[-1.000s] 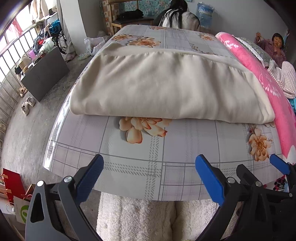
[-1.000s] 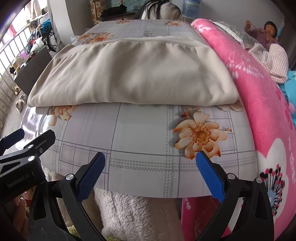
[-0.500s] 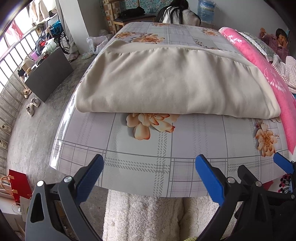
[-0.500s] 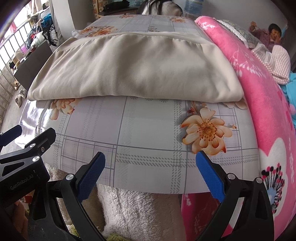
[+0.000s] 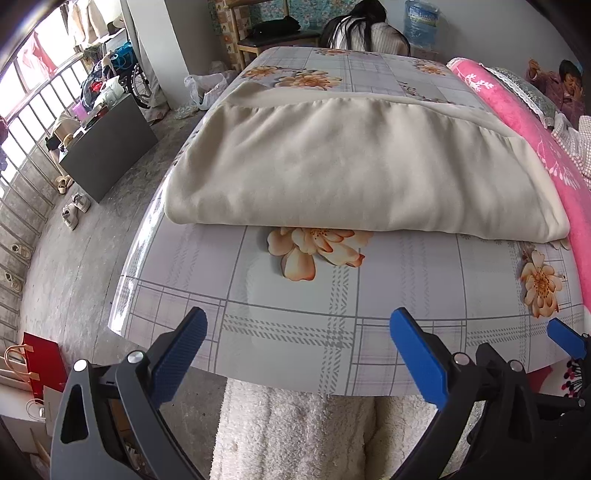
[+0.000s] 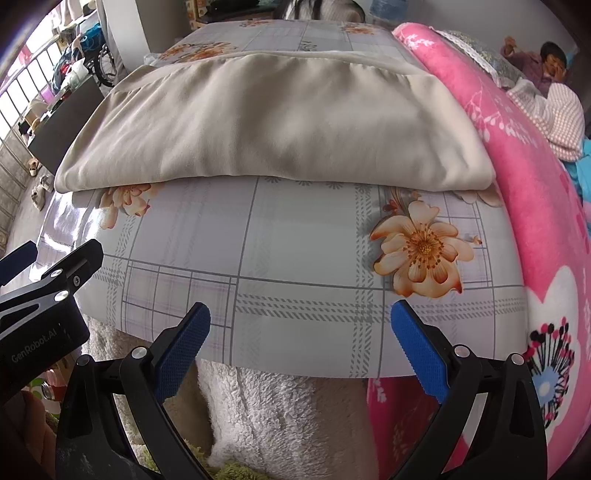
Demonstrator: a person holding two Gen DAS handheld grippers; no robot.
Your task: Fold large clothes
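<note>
A large beige garment (image 5: 354,166) (image 6: 266,129) lies folded into a thick flat rectangle on a table covered with a grey checked, flowered cloth (image 5: 295,302) (image 6: 295,258). My left gripper (image 5: 299,339) hangs open over the table's near edge, well short of the garment, with nothing between its blue-padded fingers. My right gripper (image 6: 303,332) is open too, at the same near edge, empty. In the right wrist view the left gripper's black body (image 6: 40,306) shows at the lower left.
A pink flowered blanket (image 6: 535,192) lies along the table's right side. A white fluffy fabric (image 5: 295,435) hangs below the near edge. A person with dark hair (image 5: 362,26) sits at the far end, another person (image 5: 569,81) at the far right. Shoes and a dark cabinet (image 5: 107,144) stand left.
Both grippers have drawn back and risen a little from the table; the garment and table edge sit further off. The garment has not moved. Both grippers stay open.
</note>
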